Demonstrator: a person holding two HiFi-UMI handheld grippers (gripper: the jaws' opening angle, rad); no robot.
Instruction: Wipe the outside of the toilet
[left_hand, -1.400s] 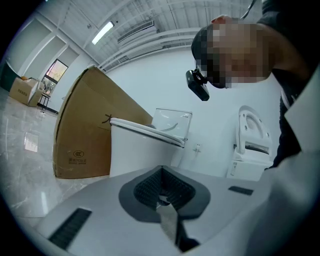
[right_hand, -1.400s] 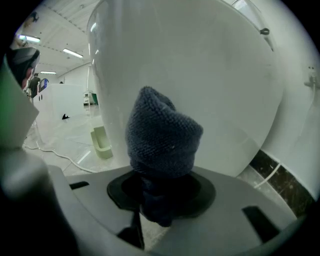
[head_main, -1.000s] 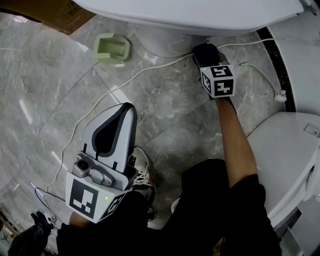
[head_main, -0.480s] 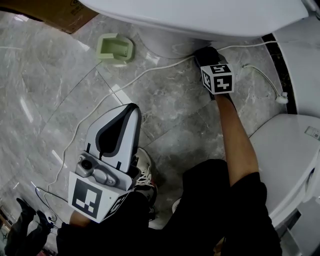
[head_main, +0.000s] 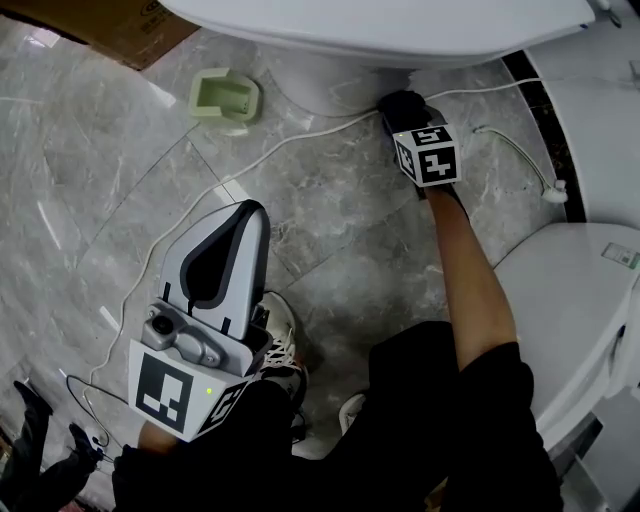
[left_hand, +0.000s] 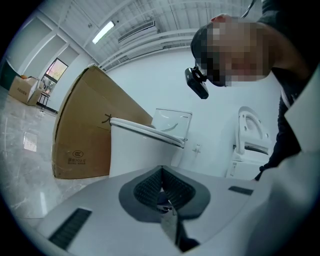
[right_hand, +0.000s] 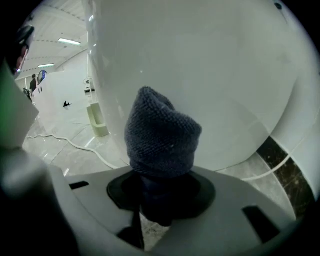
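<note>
The white toilet fills the top of the head view, its pedestal meeting the floor below the bowl. My right gripper is low at the pedestal's base, shut on a dark grey knitted cloth that presses against the white porcelain. In the head view the cloth shows as a dark lump at the pedestal's foot. My left gripper is held up by the person's knee, away from the toilet. Its jaws are shut with nothing between them.
A pale green holder stands on the grey marble floor left of the pedestal. A white cable snakes across the floor. A cardboard box is at top left. A second toilet is at right, beyond a black floor strip.
The right gripper with the cloth has slid slightly left and closer along the pedestal's base. The left gripper has only drifted a little.
</note>
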